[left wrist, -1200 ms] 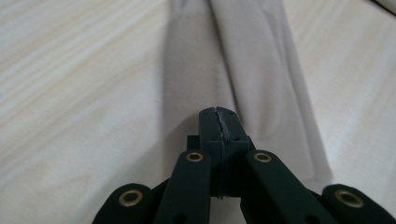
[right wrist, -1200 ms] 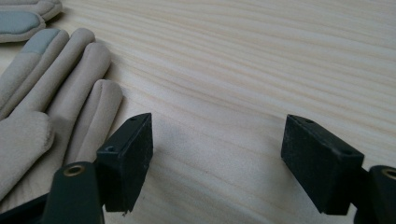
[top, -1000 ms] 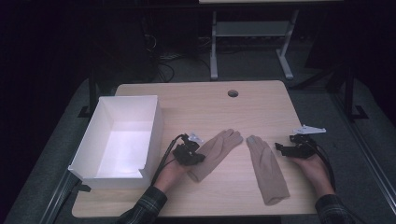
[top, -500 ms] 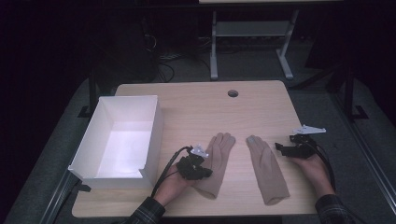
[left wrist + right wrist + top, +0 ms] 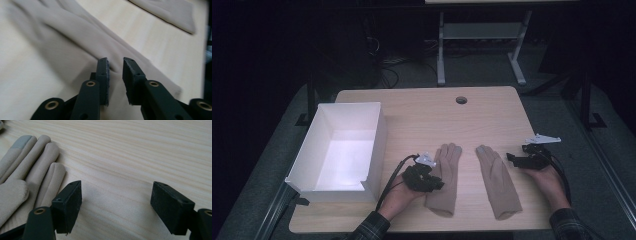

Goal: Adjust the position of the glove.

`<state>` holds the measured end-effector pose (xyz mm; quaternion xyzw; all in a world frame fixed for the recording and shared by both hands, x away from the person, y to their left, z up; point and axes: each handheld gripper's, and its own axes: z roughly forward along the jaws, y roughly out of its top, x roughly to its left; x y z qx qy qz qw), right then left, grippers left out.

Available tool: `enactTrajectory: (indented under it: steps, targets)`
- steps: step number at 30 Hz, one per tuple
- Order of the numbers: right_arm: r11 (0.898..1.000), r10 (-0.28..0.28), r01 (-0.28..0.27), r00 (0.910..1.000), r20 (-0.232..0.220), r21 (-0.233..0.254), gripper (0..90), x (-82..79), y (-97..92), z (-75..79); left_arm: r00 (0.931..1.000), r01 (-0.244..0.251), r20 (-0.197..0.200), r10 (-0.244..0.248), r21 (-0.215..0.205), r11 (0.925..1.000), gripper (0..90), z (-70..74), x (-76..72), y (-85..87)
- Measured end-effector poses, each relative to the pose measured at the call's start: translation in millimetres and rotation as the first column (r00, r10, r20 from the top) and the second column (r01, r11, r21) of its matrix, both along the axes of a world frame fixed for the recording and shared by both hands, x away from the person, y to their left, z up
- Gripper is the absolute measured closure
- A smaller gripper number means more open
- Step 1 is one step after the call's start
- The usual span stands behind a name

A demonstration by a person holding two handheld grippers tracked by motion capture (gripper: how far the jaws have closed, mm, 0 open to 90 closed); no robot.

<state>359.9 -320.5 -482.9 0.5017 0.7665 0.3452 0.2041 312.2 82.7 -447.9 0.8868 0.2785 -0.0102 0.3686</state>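
Two beige gloves lie side by side on the wooden table point(image 5: 422, 115), fingers pointing away from me. My left gripper point(image 5: 436, 183) rests low over the left glove point(image 5: 448, 165), at its left edge near the palm. In the left gripper view its jaws have just been opening. A narrow gap separates them above a fold of the left glove point(image 5: 75, 37), and the pads do not press on it. The right glove point(image 5: 497, 182) is a hand's width away. My right gripper point(image 5: 512, 158) stands wide open over bare wood point(image 5: 137, 150), just right of the right glove's fingers point(image 5: 30, 162).
A white open box point(image 5: 379, 135) stands at the table's left side, close to my left hand. A round cable hole point(image 5: 461, 100) sits near the far edge. The right glove's cuff point(image 5: 170, 10) shows in the left gripper view. Dark floor and a metal stand lie beyond.
My left hand has pulled the left glove toward the near edge and swung it from a slant to lie roughly parallel with the right glove. The right hand has stayed put.
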Motion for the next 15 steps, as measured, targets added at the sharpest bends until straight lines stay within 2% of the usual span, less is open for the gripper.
enactTrajectory:
  steps: [2,4,6,7,9,13,15]
  targets:
    - [1.000,0.000,0.000,1.0000,0.000,0.000,24.7,0.0,0.0,0.0,0.9989,-0.036,0.031,0.036,0.014,0.9992,67.3,1.4,10.5,5.0]
    - [1.000,0.000,0.000,1.0000,0.000,0.000,24.7,0.0,0.0,0.0,0.9981,-0.049,0.038,0.048,0.020,0.9986,63.9,1.6,13.9,6.2]
    - [1.000,0.000,0.000,1.0000,0.000,0.000,24.7,0.0,0.0,0.0,0.9959,-0.075,0.053,0.073,0.034,0.9966,62.6,1.4,25.5,9.9]
    - [1.000,0.000,0.000,1.0000,0.000,0.000,24.7,0.0,0.0,0.0,0.9959,-0.075,0.053,0.073,0.034,0.9966,61.3,1.4,25.5,9.9]
    - [1.000,0.000,0.000,1.0000,0.000,0.000,24.7,0.0,0.0,0.0,0.9913,-0.111,0.074,0.109,0.029,0.9934,59.7,0.6,35.1,10.3]
    - [1.000,0.000,0.000,1.0000,0.000,0.000,24.7,0.0,0.0,0.0,0.9890,-0.125,0.082,0.123,0.023,0.9919,58.0,-2.7,41.6,9.9]
    - [1.000,0.002,-0.002,1.0000,0.001,0.000,24.7,0.2,0.0,0.0,0.9894,-0.123,0.083,0.119,0.033,0.9919,57.2,-6.0,43.6,8.5]
